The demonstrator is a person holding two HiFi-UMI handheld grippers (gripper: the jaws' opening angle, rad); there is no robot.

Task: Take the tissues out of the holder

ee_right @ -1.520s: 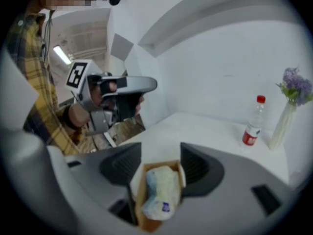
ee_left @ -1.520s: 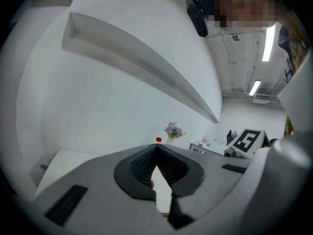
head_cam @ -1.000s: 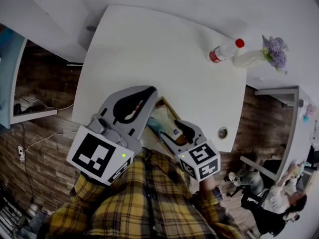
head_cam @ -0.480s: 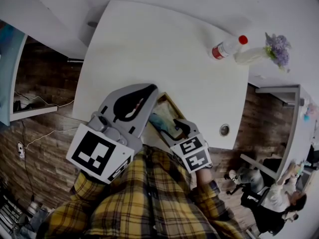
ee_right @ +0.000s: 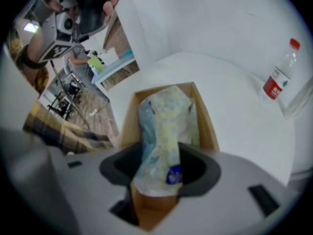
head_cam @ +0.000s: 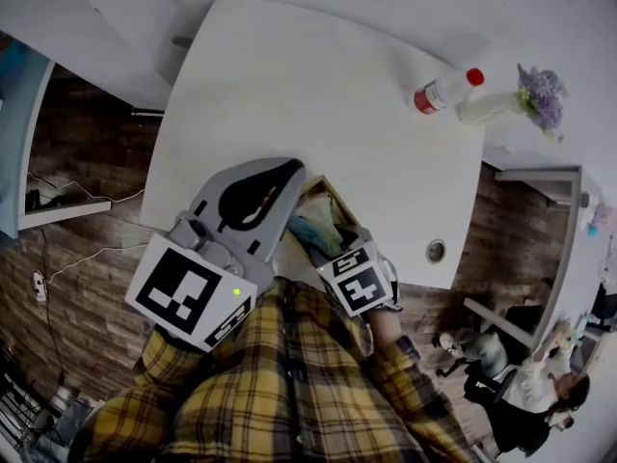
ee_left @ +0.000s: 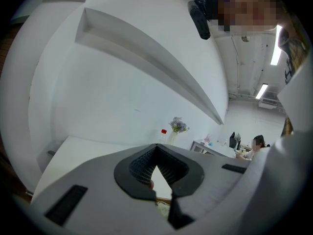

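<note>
The right gripper [ee_right: 160, 160] is clamped on the near end of the tissue pack [ee_right: 164, 121]. The pack sits inside the wooden holder [ee_right: 208, 129] at the near edge of the white table [head_cam: 289, 85]. The left gripper [ee_left: 156, 153] hovers nearby, its jaws together and empty. Nothing braces the holder, so it may lift or slide off with the pack. Since a second ago, the right gripper has moved in over the holder.

Pale blue and yellow-green mottled tissue pack [ee_right: 164, 131] with a dark blue label; tan holder [ee_right: 208, 124]; white table [head_cam: 289, 95]; red-capped bottle [head_cam: 442, 93] and lilac flowers [head_cam: 542, 93], upper right; yellow plaid shirt [head_cam: 289, 384], bottom.
</note>
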